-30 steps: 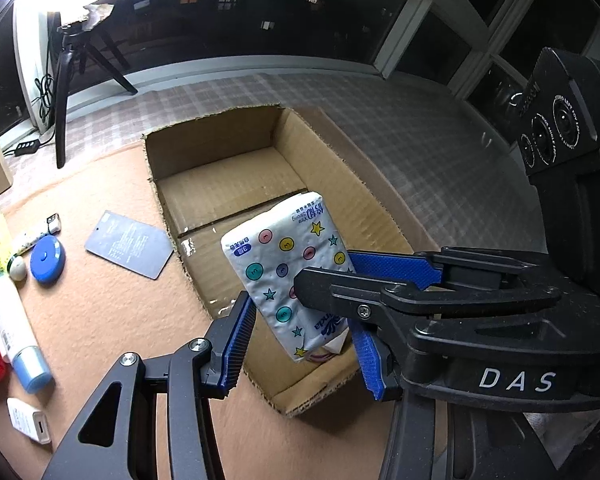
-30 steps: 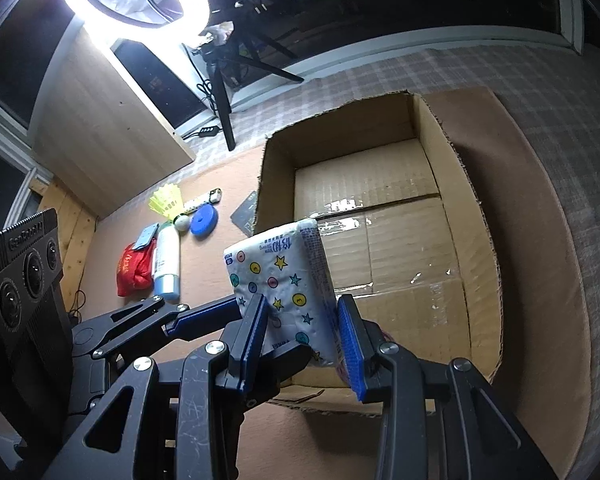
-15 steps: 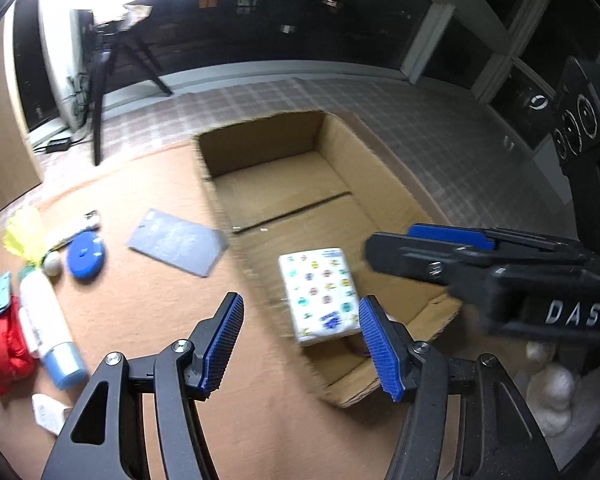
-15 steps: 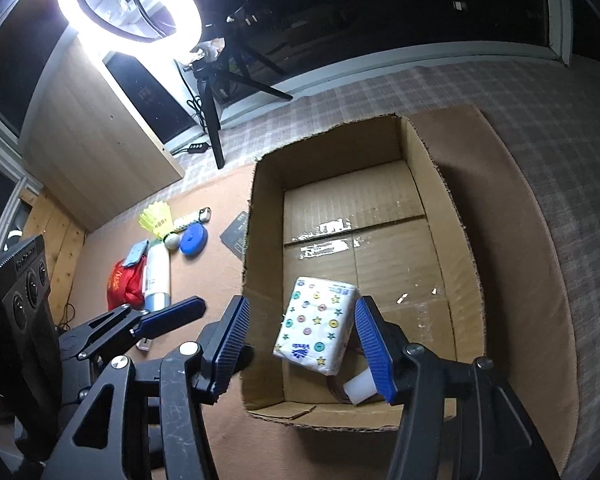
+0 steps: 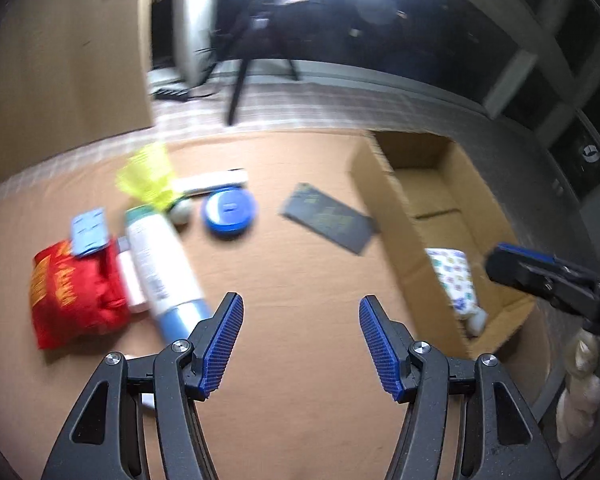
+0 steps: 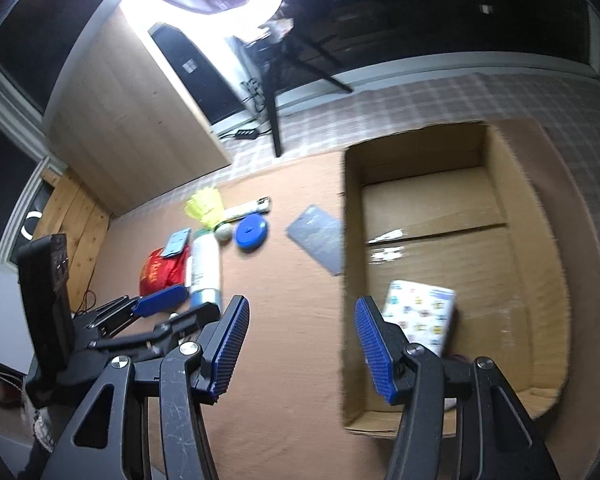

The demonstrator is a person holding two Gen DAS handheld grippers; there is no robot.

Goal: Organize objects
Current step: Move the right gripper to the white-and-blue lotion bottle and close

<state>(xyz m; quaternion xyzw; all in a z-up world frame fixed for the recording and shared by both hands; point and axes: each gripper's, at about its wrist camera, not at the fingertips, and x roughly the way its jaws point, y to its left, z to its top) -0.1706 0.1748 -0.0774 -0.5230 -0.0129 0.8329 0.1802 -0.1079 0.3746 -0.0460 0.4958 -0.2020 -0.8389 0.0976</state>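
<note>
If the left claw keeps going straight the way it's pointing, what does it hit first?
Probably just the bare brown mat. The open left claw has nothing between its fingers; the white bottle lies off to its left, though depth is unclear.

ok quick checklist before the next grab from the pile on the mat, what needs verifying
1. Tissue pack down inside the cardboard box, free of both grippers: ok.
2. Left gripper open with nothing between the pads: ok.
3. Right gripper open and empty: ok.
4. Next items visible on the mat: white bottle, red pouch, blue round case, dark card: ok.
5. Bottle free to lift: cannot tell, it lies against the red pouch and the left view is blurred.
6. Room left on the box floor: ok.
</note>
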